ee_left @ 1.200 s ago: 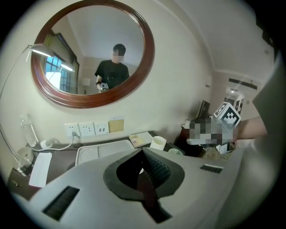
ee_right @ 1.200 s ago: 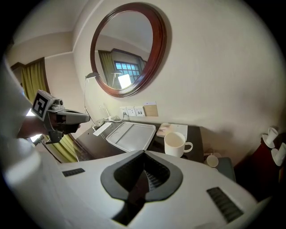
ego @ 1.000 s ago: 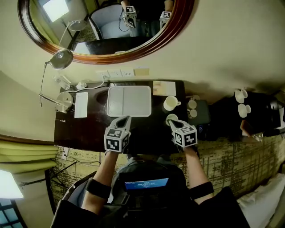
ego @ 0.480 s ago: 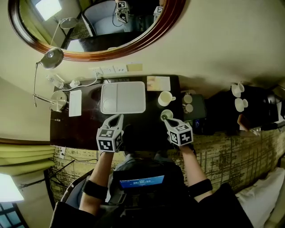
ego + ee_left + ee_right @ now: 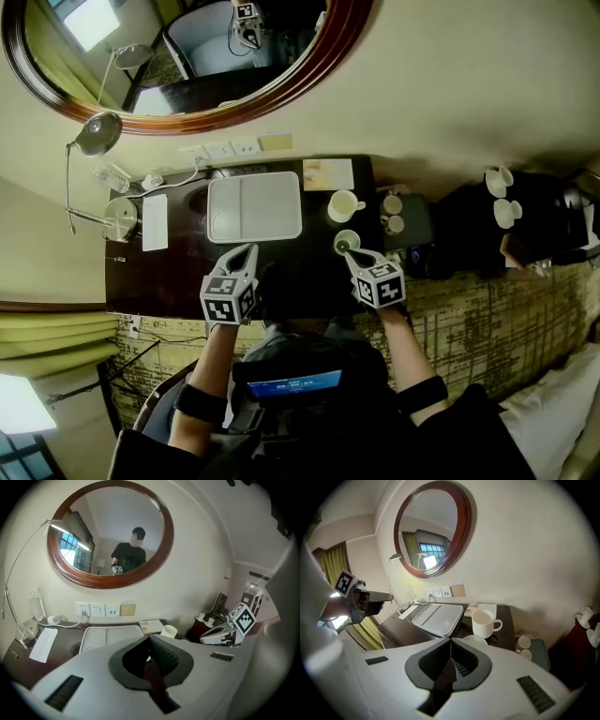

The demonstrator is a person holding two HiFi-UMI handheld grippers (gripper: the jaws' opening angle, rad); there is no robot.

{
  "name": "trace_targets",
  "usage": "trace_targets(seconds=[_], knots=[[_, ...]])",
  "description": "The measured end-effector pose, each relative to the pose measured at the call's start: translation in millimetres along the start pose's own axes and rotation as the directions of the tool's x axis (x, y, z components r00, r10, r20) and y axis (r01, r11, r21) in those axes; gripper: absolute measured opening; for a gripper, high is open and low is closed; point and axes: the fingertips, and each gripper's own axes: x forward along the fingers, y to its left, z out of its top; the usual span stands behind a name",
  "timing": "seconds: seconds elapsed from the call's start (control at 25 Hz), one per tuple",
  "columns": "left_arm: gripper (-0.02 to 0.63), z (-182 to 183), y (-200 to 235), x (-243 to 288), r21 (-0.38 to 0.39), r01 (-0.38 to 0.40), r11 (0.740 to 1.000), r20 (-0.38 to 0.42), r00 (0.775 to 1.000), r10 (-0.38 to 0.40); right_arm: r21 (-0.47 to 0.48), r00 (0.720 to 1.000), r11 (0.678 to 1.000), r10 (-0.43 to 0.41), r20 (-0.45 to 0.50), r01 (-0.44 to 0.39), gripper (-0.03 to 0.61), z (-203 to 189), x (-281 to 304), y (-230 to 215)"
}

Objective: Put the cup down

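**Gripper state.** Both tongs are sitting closed and empty. The left gripper (image 5: 249, 251) is showing its jaws pressed together with nothing between them, and the right gripper (image 5: 350, 254) is showing the same.

**Task item.** The cup (image 5: 341, 205) is standing upright on the desk (image 5: 169, 272), just right of the tray (image 5: 255, 208). Its handle is pointing away from the tray, and it is standing apart from both grippers. Judged from this placing, the set-down is looking complete.

**Hazards.**
- A small dish (image 5: 347, 242) is lying right of the tray's near corner, on the person's side of the cup. The right gripper's tip is hanging directly at it, and contact cannot be confirmed. Any forward or downward push here is risking driving the dish into the cup and sliding or tipping it.
- Two small cups (image 5: 392, 203) are standing further right of the tray, beyond the cup. A sideways sweep by the right gripper is risking knocking the cup into them.
- The left gripper is pointing at the tray's near edge. A forward nudge is risking shoving the tray against the cup.
- With the jaws closed, neither gripper is being kept ready to catch a toppling cup.
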Motion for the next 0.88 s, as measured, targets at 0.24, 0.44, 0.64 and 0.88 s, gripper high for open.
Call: trace_targets(seconds=[0.24,0.44,0.64,0.88], knots=[[0.000,1,-3,2,-0.005,-0.004,1.000,-0.005,1.000,0.004,-0.021,0.998,0.999,-0.030,0.064,0.031,0.035,12,-2,-20],[0.000,1,-10,7,-0.012,-0.012,1.000,-0.020,1.000,0.011,-0.049,0.995,0.999,-0.012,0.103,0.017,0.093,35,-6,-51],[0.000,-4,-20,17,-0.026,-0.026,0.999,-0.047,0.999,0.025,-0.150,0.996,0.989,0.018,0.090,-0.004,0.252,52,10,-90],[0.000,-12,-41,30,-0.057,-0.069,0.996,-0.082,0.995,0.064,-0.261,0.997,0.962,0.081,0.011,-0.075,0.391,54,43,-129]])
